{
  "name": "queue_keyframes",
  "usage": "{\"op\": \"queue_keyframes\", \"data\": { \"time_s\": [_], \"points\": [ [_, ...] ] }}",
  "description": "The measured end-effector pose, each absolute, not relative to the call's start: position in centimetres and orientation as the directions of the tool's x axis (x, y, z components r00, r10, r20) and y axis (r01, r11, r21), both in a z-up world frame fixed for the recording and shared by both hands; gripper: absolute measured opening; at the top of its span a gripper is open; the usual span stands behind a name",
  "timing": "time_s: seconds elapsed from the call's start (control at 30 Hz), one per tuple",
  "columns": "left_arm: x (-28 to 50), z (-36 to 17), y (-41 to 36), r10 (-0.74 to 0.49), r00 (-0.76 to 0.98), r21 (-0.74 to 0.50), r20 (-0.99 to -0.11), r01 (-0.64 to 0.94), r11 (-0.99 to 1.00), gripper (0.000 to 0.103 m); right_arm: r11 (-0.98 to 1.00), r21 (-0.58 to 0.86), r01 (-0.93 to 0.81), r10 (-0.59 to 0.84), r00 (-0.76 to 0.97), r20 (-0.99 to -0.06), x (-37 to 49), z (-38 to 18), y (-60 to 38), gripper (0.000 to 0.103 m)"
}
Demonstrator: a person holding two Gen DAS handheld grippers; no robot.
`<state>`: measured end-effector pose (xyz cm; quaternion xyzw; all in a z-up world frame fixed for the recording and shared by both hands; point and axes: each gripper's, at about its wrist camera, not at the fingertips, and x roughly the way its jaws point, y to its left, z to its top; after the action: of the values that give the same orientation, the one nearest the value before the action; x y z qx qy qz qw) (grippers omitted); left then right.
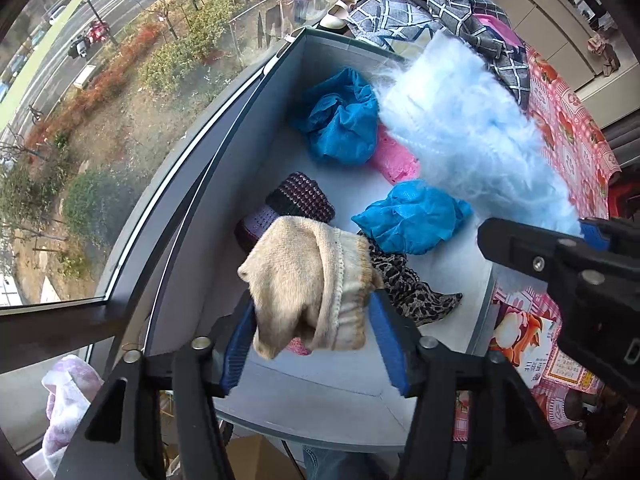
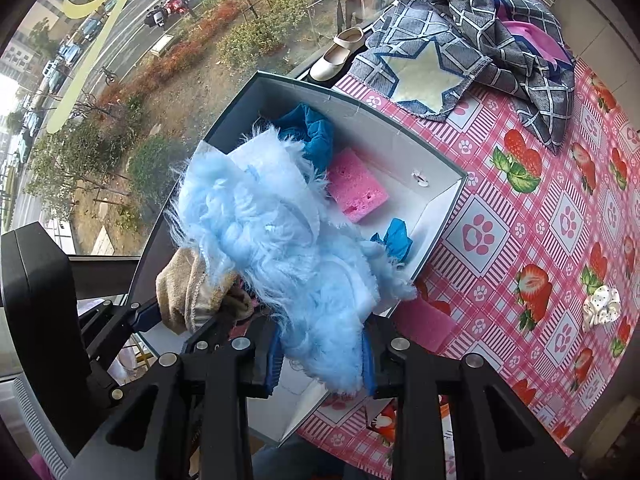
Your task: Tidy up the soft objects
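My left gripper is shut on a beige knit sock and holds it over the near end of a grey box with a white floor. My right gripper is shut on a fluffy light-blue cloth, held above the same box; that cloth also shows in the left wrist view. Inside the box lie two blue crumpled cloths, a pink sponge, a dark striped knit piece and a leopard-print cloth. The beige sock also shows at left in the right wrist view.
The box stands on a pink strawberry-and-paw tablecloth beside a window. A grey checked cloth with a star patch and a beige shoe lie at the far end. A white scrunchie lies at right. A pale cloth hangs at lower left.
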<state>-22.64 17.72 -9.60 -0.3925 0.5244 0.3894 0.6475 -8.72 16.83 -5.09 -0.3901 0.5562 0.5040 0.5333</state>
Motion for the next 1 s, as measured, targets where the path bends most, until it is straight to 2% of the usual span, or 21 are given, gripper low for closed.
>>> {"op": "queue_keyframes", "data": {
  "time_s": [0.03,0.07,0.13,0.2,0.27,0.37,0.4,0.47,0.5,1.0],
  "points": [
    [-22.7,-9.4,17.6,0.105,0.149,-0.098,-0.983,-0.916,0.389,0.078,0.184,0.142,-0.973,0.105,-0.124,-0.987,-8.8,-5.0,16.8,0.032],
    [-22.7,-9.2,17.5,0.112,0.152,-0.097,-0.982,-0.915,0.392,0.080,0.180,0.138,-0.974,0.108,-0.120,-0.987,-8.8,-4.9,16.8,0.032],
    [-22.8,-9.1,17.2,0.110,0.155,-0.100,-0.982,-0.912,0.397,0.081,0.176,0.131,-0.976,0.110,-0.113,-0.988,-8.8,-4.8,16.6,0.035],
    [-22.8,-9.1,16.9,0.103,0.169,-0.114,-0.980,-0.909,0.402,0.082,0.177,0.122,-0.977,0.119,-0.101,-0.988,-8.8,-4.5,16.5,0.053],
    [-23.0,-9.1,16.6,0.113,0.159,-0.100,-0.981,-0.909,0.405,0.088,0.172,0.108,-0.979,0.135,-0.085,-0.987,-8.8,-4.0,16.3,0.053],
    [-22.5,-8.8,15.9,0.134,0.119,-0.051,-0.984,-0.902,0.429,0.089,0.163,0.094,-0.982,0.145,-0.071,-0.987,-8.9,-3.4,16.1,0.056],
    [-22.4,-8.6,15.8,0.140,0.117,-0.045,-0.983,-0.899,0.435,0.089,0.164,0.088,-0.983,0.146,-0.064,-0.987,-8.9,-3.3,16.0,0.075],
    [-22.8,-8.2,15.7,0.148,0.130,-0.055,-0.980,-0.901,0.430,0.089,0.174,0.059,-0.983,0.160,-0.031,-0.987,-8.8,-2.9,15.8,0.095],
    [-23.0,-8.0,15.6,0.158,0.121,-0.043,-0.980,-0.905,0.423,0.089,0.178,0.047,-0.983,0.172,-0.016,-0.985,-8.7,-2.7,15.6,0.100],
    [-23.0,-6.5,14.4,0.177,0.147,-0.054,-0.973,-0.894,0.444,0.089,0.202,0.043,-0.978,0.215,0.001,-0.977,-8.0,-0.8,14.0,0.102]
  ]
}}
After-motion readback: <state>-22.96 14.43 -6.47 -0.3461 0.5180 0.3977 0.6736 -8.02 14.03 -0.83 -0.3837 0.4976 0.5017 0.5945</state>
